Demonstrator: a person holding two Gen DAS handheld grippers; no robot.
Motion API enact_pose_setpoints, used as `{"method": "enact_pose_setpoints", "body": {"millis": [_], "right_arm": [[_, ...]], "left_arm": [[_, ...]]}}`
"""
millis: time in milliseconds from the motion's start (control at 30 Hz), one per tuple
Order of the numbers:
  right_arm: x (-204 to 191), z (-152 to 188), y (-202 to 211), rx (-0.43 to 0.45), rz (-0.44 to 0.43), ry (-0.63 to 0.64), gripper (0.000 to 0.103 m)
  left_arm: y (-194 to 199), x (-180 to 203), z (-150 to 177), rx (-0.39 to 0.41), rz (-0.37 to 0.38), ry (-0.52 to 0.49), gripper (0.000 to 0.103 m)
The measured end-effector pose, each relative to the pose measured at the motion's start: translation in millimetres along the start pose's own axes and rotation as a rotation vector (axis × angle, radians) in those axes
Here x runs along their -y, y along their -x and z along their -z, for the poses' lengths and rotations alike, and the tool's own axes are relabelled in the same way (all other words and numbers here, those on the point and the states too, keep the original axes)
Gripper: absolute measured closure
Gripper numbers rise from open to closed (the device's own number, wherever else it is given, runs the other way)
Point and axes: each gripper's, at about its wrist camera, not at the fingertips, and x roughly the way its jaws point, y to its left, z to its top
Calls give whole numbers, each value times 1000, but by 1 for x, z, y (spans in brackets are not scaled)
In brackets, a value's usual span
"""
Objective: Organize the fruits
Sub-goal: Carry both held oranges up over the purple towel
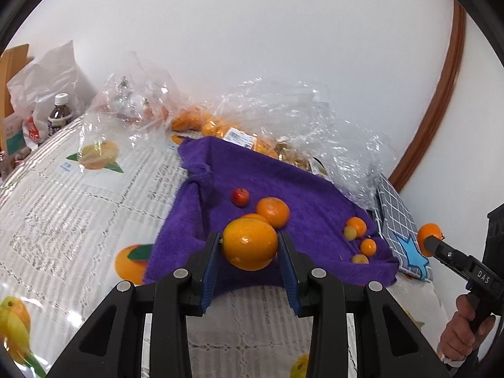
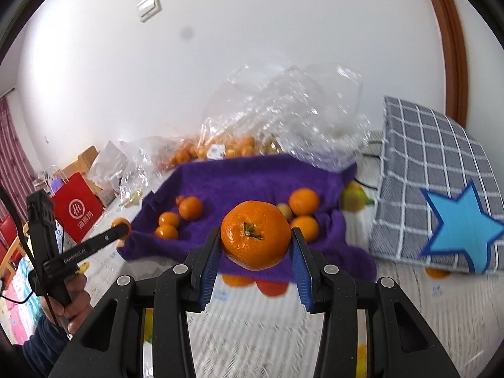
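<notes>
Left gripper [image 1: 250, 245] clamps a smooth orange [image 1: 250, 243]; right gripper [image 2: 255, 239] pinches a stemmed mandarin [image 2: 255, 234], both held above the purple towel's [image 1: 308, 189] near edge. On the towel: two more oranges, one partly hidden, one small red fruit [image 1: 240, 196], four small fruits right. Behind, bagged oranges [image 1: 217, 127], too crinkled to count.

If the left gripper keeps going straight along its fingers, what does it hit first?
Likely the mandarin on the purple towel, just beyond the orange that the left gripper already clamps. Depth is unclear; the towel itself could come first.
</notes>
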Motion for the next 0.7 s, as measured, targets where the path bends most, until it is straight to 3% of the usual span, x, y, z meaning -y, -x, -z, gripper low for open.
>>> {"method": "enact_pose_setpoints", "body": {"millis": [400,700], "right_arm": [[-6,-36,-27,56,-33,-11,60],[7,-49,-52,64,4,-59,60]], "left_arm": [[1,-11,-70,76,56,84,68],[-31,-14,-91,79,50,108,68]]}}
